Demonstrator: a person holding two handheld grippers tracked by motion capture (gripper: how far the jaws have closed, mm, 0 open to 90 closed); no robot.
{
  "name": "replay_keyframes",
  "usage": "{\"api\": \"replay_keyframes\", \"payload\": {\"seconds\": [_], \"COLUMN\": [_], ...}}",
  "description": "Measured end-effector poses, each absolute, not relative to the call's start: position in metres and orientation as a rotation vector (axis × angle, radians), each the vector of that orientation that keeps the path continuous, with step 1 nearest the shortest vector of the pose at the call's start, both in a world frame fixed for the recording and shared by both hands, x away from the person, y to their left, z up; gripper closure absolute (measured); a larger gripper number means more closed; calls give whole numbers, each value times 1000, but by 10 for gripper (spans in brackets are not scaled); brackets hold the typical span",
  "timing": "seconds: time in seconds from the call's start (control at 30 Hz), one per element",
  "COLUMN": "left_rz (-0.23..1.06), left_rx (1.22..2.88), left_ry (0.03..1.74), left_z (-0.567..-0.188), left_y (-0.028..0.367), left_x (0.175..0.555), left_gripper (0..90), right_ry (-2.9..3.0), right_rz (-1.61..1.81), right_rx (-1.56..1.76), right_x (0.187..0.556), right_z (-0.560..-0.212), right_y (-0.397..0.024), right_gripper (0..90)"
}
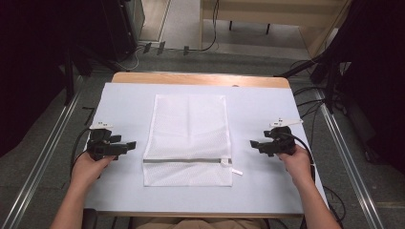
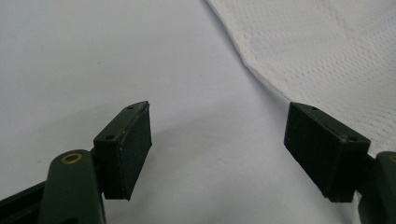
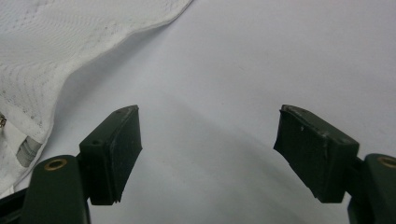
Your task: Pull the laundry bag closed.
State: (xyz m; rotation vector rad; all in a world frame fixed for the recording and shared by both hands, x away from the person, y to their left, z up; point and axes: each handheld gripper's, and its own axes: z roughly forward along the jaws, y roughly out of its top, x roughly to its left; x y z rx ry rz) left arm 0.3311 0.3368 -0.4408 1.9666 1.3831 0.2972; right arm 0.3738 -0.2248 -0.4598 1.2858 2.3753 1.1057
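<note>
The white mesh laundry bag [image 1: 188, 138] is lying flat in the middle of the worktop [image 1: 124, 95], its zipper [image 1: 187, 161] near your edge. You are holding the left claw [image 1: 130, 144] and the right claw [image 1: 253, 143] wide — each just beside the bag, gripping nothing.

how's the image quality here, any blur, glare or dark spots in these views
High view: the table is evenly lit, the room's edges fall into darkness, soft overall. Left gripper view: the mesh bag weave is sharp, the near left claw slightly soft. Right gripper view: no glare, a faint shadow on the sheet under the right claw.
</note>
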Motion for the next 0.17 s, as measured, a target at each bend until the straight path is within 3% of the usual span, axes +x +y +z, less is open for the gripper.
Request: {"api": "replay_keyframes", "payload": {"seconds": [0.17], "left_rz": [322], "left_rx": [1990], "left_ry": [1377], "left_z": [-442], "left_y": [335], "left_x": [331], "left_gripper": [230], "right_ry": [2388], "right_rz": [1094], "right_rx": [1281], "right_x": [374], "right_z": [-461], "right_y": [-225], "right_gripper": [232]}}
